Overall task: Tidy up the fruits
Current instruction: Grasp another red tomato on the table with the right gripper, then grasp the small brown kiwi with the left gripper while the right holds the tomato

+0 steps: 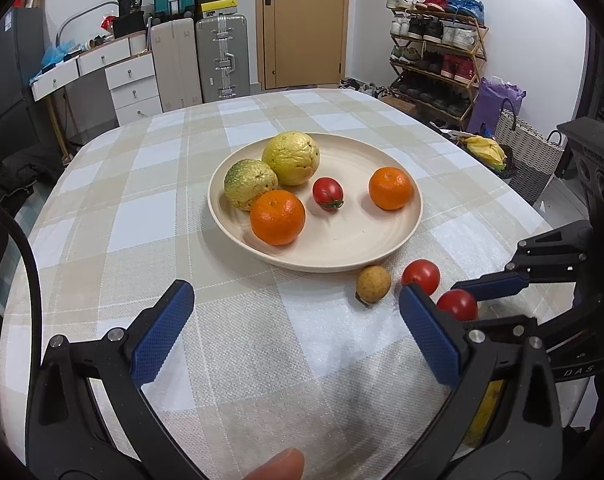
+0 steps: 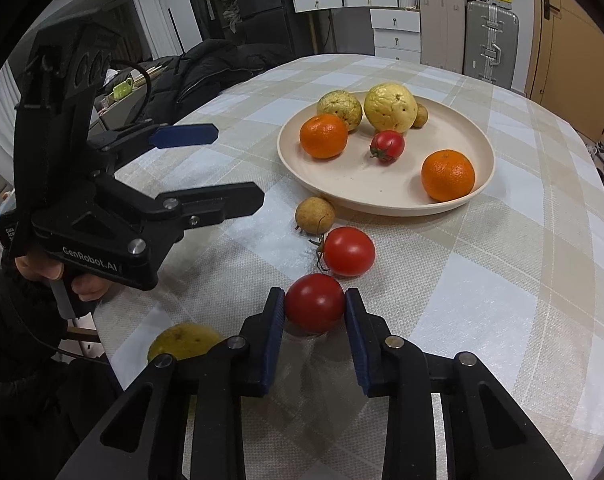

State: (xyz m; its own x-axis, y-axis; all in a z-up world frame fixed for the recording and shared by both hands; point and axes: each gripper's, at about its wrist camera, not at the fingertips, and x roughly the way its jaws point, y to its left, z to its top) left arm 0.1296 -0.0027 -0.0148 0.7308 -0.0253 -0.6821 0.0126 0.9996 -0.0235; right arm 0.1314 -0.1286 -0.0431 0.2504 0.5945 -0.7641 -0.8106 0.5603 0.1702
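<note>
Right wrist view: right gripper [image 2: 315, 305] clamps a tomato [image 2: 314, 302] near the plate [image 2: 382, 196], ready for transfer; left gripper [image 2: 226, 168] waits beside the plate, jaws spread, empty.

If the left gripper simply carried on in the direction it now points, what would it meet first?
Probably the bare tablecloth: the open left gripper has nothing between its fingers. Further along that line sits the plate, though depth is hard to judge.
</note>
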